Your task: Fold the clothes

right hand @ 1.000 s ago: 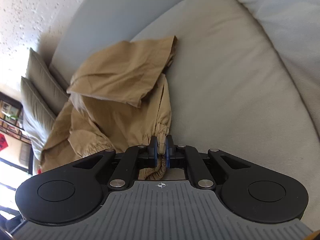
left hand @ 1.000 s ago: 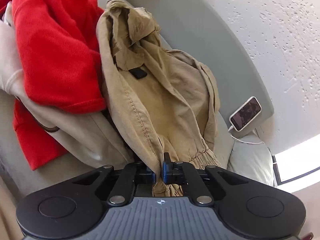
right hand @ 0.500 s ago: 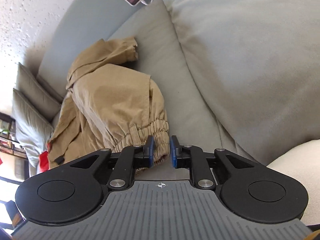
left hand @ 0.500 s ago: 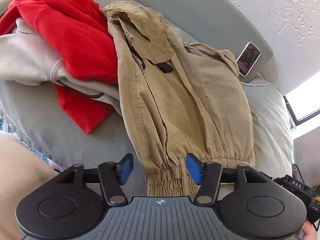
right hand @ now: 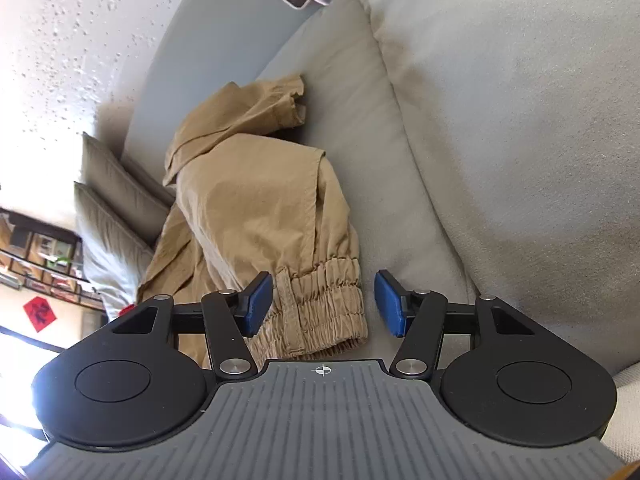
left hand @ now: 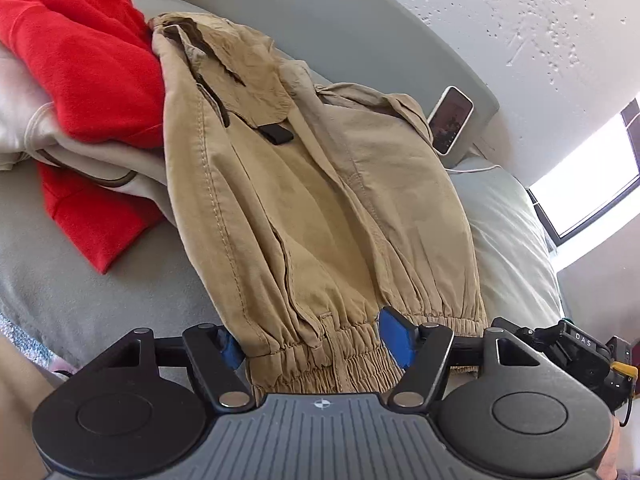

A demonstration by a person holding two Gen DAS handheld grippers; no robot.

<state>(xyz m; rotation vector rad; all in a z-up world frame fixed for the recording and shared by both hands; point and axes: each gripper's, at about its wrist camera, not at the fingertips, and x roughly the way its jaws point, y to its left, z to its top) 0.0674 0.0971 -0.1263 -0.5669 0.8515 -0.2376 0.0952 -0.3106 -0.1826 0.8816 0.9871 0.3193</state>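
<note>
A red garment (left hand: 84,60) lies at the left of the sofa (left hand: 100,292), beside the tan trousers (left hand: 320,208) spread flat. The left hand-held gripper (left hand: 314,346) is wide open, straddling their elastic cuffs. The right hand-held gripper (right hand: 324,306), equally wide, brackets one cuff (right hand: 320,300), gripping nothing.

Black grippers, blue-padded jaws, silver screws

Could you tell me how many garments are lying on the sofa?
3: tan jacket in the middle, red top left of it, cream garment underneath; more may be hidden.
</note>
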